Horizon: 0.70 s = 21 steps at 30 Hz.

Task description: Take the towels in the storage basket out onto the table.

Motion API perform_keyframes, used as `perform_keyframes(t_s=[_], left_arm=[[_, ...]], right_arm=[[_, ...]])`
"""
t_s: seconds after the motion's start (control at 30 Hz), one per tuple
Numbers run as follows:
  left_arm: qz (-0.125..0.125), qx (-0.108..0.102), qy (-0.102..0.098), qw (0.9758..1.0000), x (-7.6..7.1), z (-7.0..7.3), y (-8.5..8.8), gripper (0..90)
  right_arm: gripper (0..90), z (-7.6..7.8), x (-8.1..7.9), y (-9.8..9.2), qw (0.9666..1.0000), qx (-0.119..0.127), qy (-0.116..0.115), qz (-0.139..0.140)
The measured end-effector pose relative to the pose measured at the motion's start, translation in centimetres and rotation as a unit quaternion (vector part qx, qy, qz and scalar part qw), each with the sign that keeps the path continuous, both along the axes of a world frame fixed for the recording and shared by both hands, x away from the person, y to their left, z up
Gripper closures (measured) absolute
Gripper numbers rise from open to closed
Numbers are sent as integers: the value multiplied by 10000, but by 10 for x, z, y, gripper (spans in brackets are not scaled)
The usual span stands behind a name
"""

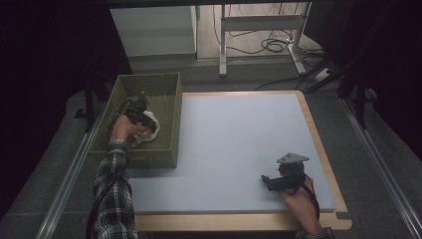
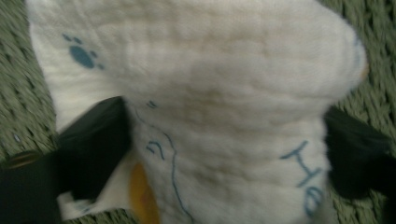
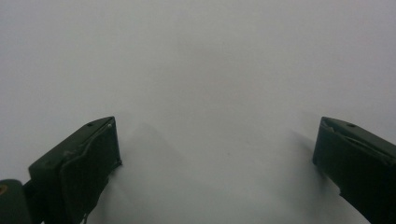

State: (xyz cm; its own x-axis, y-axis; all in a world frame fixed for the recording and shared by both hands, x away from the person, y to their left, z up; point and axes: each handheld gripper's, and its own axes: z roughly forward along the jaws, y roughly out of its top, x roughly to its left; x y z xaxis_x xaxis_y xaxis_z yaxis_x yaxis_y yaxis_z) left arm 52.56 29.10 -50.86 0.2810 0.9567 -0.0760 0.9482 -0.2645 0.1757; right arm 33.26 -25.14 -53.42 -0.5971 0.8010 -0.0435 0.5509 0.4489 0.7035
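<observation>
A white cloth [image 2: 224, 70] with blue paw prints and blue lettering lies inside the green woven basket [image 1: 176, 119] at the left of the table. My left gripper [image 2: 224, 126] reaches down into the basket, and its two black jaws sit against either side of the cloth, which is pinched narrower between them. In the high view the cloth [image 1: 153, 130] bunches just right of the left gripper [image 1: 142, 117]. My right gripper [image 1: 266, 181] rests low over the pale mat [image 1: 234, 134] near the front right. Its jaws [image 3: 217, 135] stand wide apart with nothing between them.
The mat lies on a wooden table whose edge [image 1: 323, 149] shows at the right and front. Dark carpet surrounds it. Behind stand a white cabinet [image 1: 154, 30] and a desk frame [image 1: 259, 25] with cables on the floor.
</observation>
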Motion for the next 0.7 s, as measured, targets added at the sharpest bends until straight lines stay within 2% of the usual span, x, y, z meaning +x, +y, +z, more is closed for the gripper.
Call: perform_keyframes(t_s=[0.03,0.07,0.1,0.17,0.2,0.23,0.4,0.47,0.5,0.53,0.57,0.63,0.67,0.7], left_arm=[[0,0,0,10000,0,0,0,220],[-26,33,7,10000,-1,1,-1,220],[-159,60,17,9999,-3,3,-4,375],[-153,50,9,9999,-4,4,-4,504],[-117,60,0,9999,-5,5,-3,504],[-74,-138,3,9999,-6,6,-1,652],[-138,-85,-29,9999,-8,9,-3,702],[-127,-156,-236,9995,-10,15,-3,701],[-127,-156,-236,9995,-10,15,-3,701],[-112,-268,-426,9987,-13,21,-3,699],[-112,-268,-426,9987,-13,21,-3,699],[-149,-355,-603,9974,-19,32,-4,696],[-149,-355,-603,9974,-19,32,-4,696],[-181,-405,-681,9967,-23,42,-5,695]], right_arm=[[7,0,0,0,10000,0,0,0],[7,0,0,0,10000,0,1,0],[8,0,0,0,10000,0,3,-4],[7,0,0,0,10000,0,2,-4],[7,0,0,0,10000,0,2,-4],[7,0,0,0,10000,0,2,-3],[7,0,0,0,10000,0,2,-3],[7,0,0,0,10000,0,2,-3],[7,0,0,0,10000,0,2,-3],[7,0,0,0,10000,1,3,-3],[7,0,0,0,10000,1,4,-4],[7,0,0,0,10000,-1,1,0],[7,0,0,0,10000,-1,1,0],[7,0,0,0,10000,-8,-8,8]])
